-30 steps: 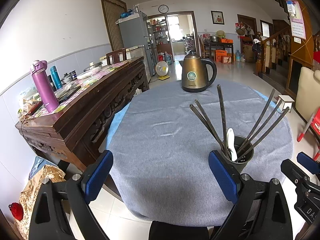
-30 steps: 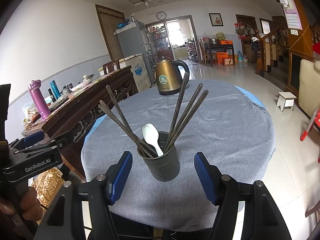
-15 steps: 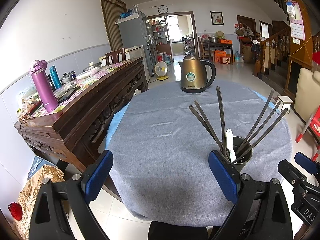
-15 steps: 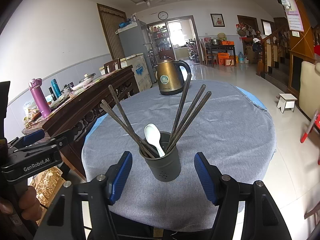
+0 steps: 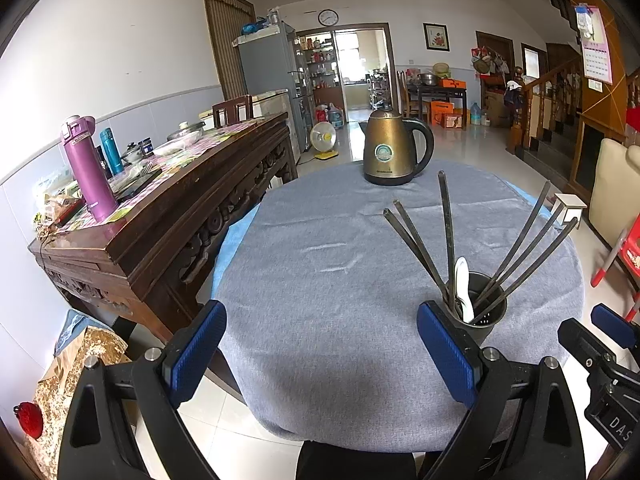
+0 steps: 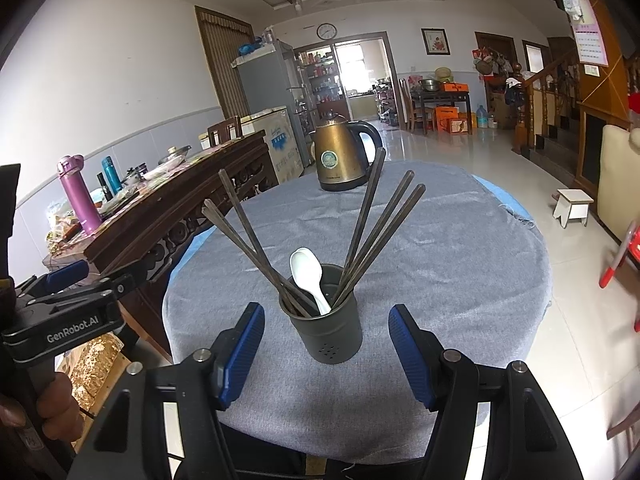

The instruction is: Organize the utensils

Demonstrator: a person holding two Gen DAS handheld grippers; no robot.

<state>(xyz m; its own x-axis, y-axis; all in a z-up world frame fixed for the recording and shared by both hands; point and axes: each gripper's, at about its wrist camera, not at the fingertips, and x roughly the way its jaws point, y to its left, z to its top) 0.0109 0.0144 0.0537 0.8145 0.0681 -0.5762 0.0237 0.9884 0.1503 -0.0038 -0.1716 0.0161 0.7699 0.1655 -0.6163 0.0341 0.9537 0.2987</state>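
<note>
Right gripper (image 6: 326, 348): held wide apart with nothing between the blue pads; it is aimed straight at the holder from the near table edge.
Left gripper (image 5: 320, 354): also spread wide and empty, with only grey tablecloth (image 5: 320, 272) seen between its fingers.
Holder (image 6: 326, 320): a dark cylindrical cup, standing upright just ahead of the right gripper and centred in its gap; from the left gripper it is seen just beyond the right-hand finger.
Chopsticks (image 6: 368, 232): six dark sticks are fanned out of the holder, three leaning left and three leaning right.
Spoon (image 6: 308, 272): a white spoon is stood bowl-up in the holder, between the two fans.
Kettle (image 6: 340, 156): set well beyond the holder, at the far side of the table.
Progress: the utensils are judged already gathered; no loose ones are visible on the cloth.
Risk, tipping: the holder could be toppled if the leaning sticks are brushed by a finger, since their tops are splayed wide.
Risk, sliding: the holder might be pushed along the cloth if it is nudged rather than grasped.
</note>
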